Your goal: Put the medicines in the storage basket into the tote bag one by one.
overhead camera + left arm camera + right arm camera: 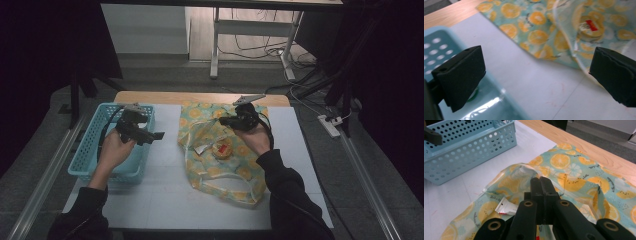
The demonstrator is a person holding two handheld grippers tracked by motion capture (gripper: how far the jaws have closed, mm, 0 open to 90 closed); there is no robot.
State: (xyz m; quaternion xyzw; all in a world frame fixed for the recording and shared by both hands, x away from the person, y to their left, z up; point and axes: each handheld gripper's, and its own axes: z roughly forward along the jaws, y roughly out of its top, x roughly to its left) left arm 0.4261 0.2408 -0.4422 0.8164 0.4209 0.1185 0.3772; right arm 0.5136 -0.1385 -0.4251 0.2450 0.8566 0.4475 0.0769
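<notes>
Bag (220,160) rim is pinched by right gripper (226,120); round packet (223,150) is seen at three o'clock of spread, empty left gripper (156,136).

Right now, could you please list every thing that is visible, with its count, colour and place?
bag: one, clear plastic printed teal with orange slices, middle of the mat, its rim pinched by the right gripper.
round item: one, yellow with a red label, inside the bag.
small packet: one, white with red, inside the bag.
basket: one, light blue with holes, left side of the mat.
mat: one, white, covering the table.
table: one, light wood, edge showing at the far side.
left gripper: one, black, jaws open, over the basket's right edge.
right gripper: one, black, jaws shut on the bag.
sleeves: two, dark, bottom of the high view.
</notes>
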